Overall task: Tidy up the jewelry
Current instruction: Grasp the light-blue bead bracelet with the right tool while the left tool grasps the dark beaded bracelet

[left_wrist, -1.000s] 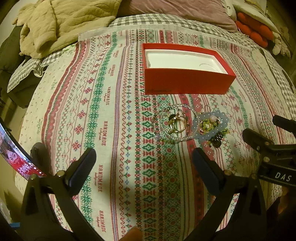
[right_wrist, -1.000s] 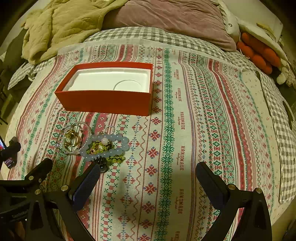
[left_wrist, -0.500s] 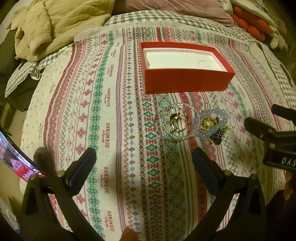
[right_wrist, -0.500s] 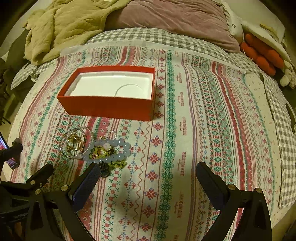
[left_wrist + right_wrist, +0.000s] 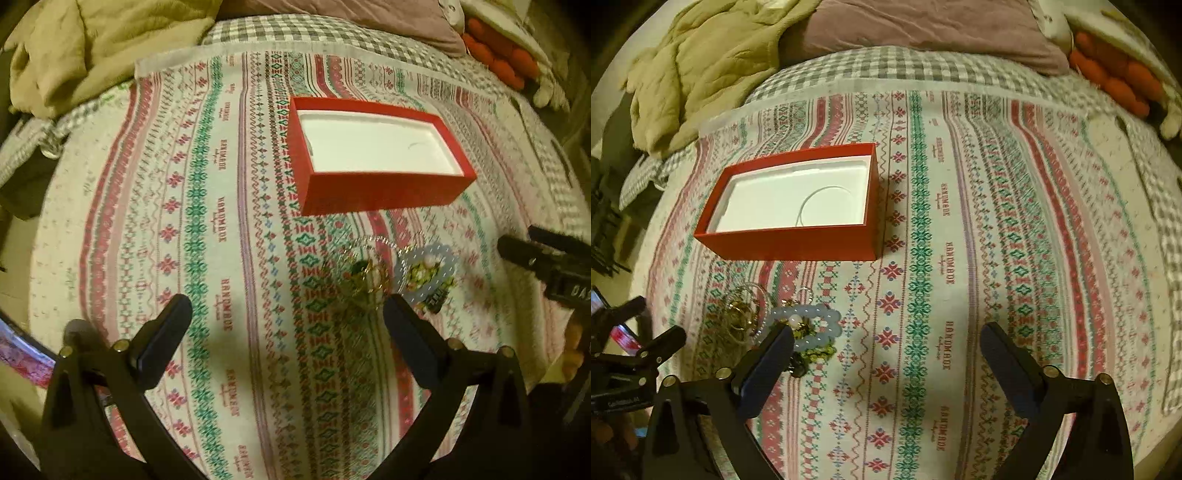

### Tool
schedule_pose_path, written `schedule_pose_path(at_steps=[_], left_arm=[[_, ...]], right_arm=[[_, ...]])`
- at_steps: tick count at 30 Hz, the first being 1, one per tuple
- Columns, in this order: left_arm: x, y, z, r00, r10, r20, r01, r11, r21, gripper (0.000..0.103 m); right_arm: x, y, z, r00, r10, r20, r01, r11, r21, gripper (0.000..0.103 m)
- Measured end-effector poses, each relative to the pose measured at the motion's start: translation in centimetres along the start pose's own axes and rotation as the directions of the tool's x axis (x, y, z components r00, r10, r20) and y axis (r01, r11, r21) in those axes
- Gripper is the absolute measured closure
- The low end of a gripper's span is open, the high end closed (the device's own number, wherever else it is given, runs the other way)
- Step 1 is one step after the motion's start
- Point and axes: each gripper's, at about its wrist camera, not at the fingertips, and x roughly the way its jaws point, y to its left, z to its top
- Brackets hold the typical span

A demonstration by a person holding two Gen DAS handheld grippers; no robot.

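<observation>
A red box [image 5: 376, 158] with a white empty insert lies open on the patterned cloth; it also shows in the right wrist view [image 5: 794, 206]. In front of it lies a small heap of jewelry: a clear bead bracelet with gold rings [image 5: 365, 277] and a pale blue bead bracelet with green pieces [image 5: 424, 273], seen again in the right wrist view [image 5: 805, 325]. My left gripper [image 5: 288, 332] is open and empty, its right finger just before the gold rings. My right gripper [image 5: 886, 354] is open and empty, its left finger over the blue bracelet's near edge.
The patterned cloth [image 5: 997, 221] covers a bed. A beige blanket [image 5: 701, 66] and a mauve pillow [image 5: 923, 29] lie at the back, orange plush items [image 5: 1119, 77] at the back right. A phone screen [image 5: 22, 354] shows at the left edge.
Both grippers have risen and moved forward toward the jewelry; the box and heap now sit lower and nearer in both views. Nothing has been taken hold of.
</observation>
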Motion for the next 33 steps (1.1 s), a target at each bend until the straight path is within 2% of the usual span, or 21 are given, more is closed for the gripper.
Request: schedule_pose_path(at_steps=[3,7,8,11,15,21,23,26,30,33], left_arm=[[0.8,0.5,0.4,0.999,-0.042,0.0,0.042,0.999,-0.026,0.009],[2.3,0.9,0.6,0.994,-0.102,-0.025,0.1,0.993,-0.064,0.032],[2.8,1.0,0.7,0.991,-0.126,-0.037,0.123,0.99,-0.073,0.039],[3.5,0.7,1.0,0.984,-0.167,-0.056,0.163,0.984,-0.072,0.051],[4.5,0.0,1.3,0.978,-0.192,-0.086,0.187,0.98,-0.062,0.062],[5.6,-1.1,1.6,0.982,-0.144,-0.12,0.144,0.99,-0.014,0.07],[6.1,-1.6,1.6,0.986,-0.109,-0.124,0.11,0.994,0.002,0.078],[6.3,-2.1,1.5,0.99,-0.085,-0.117,0.087,0.996,0.019,0.085],[6.4,-2.0,1.4,0.991,-0.075,-0.11,0.078,0.997,0.018,0.095],[6.2,-2.0,1.1,0.991,-0.079,-0.105,0.081,0.997,0.014,0.099]], right_arm=[[1.0,0.0,0.3,1.0,0.019,-0.023,-0.019,1.0,0.002,0.023],[2.9,0.1,0.2,0.995,0.057,-0.083,-0.055,0.998,0.016,0.043],[3.1,0.1,0.2,0.994,0.065,-0.086,-0.064,0.998,0.017,0.045],[3.8,0.6,0.3,0.992,0.071,-0.105,-0.071,0.997,0.009,0.054],[4.7,1.1,0.8,0.991,0.078,-0.109,-0.078,0.997,0.007,0.062],[6.5,2.7,1.7,0.99,0.07,-0.123,-0.072,0.997,-0.011,0.074],[7.0,3.4,2.1,0.99,0.069,-0.125,-0.071,0.997,-0.015,0.077],[7.0,4.2,2.3,0.989,0.07,-0.128,-0.074,0.997,-0.031,0.078],[7.4,5.7,2.1,0.987,0.082,-0.138,-0.094,0.992,-0.083,0.079],[7.9,6.8,1.7,0.99,0.035,-0.137,-0.055,0.988,-0.141,0.085]])
